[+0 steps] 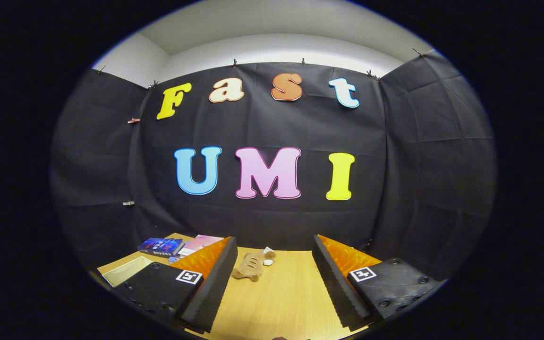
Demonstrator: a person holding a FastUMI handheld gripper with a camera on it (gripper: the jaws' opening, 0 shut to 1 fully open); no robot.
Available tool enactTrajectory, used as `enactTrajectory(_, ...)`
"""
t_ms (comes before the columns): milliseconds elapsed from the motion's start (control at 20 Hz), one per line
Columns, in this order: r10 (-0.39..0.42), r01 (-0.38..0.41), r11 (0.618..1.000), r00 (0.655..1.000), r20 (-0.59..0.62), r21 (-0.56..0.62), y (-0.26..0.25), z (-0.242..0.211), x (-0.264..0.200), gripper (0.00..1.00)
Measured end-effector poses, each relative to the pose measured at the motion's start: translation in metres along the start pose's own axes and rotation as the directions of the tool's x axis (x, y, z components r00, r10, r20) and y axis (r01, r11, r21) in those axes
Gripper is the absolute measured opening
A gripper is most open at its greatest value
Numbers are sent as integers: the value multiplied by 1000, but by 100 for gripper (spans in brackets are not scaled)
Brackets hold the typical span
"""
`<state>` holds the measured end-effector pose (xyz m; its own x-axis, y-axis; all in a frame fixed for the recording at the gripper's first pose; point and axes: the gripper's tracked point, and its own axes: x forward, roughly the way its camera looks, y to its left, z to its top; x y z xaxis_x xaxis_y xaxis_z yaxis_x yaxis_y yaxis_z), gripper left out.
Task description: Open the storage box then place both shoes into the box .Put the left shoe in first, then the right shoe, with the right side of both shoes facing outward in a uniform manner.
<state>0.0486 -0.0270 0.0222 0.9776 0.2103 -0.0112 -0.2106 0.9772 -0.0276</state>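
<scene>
Fingers (pixel 213 288) spread wide, nothing between them, held low over the wooden table (pixel 281 302); gripper (pixel 272 290) aimed level toward the booth's back wall. Ridged pads on the inner faces, a square marker on each finger's top.

Taking the table's far edge as landmark: one small tan shoe (pixel 253 265) lying on its side just short of that edge, beyond the fingertips and nearer the left finger. Two small whitish bits (pixel 268 257) touching or just beside the shoe, toward the wall; too small to tell what they are. Books (pixel 161 246) stacked at the far left corner, a pink one (pixel 201 242) beside them. Pale shallow tray or box edge (pixel 125 271) near the left side, partly hidden behind the left finger; hard to say whether this is the storage box.

Shoe likely light and soft, plush or fabric by its matte, rounded look; apt to squash and flop rather than slip. Best taken across the middle of the body, sole to upper, gently enough to hold shape.
</scene>
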Motion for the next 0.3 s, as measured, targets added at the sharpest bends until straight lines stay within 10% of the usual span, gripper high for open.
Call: enactTrajectory(300,-38,37,999,998,-43,-25,-13,-20,2,97)
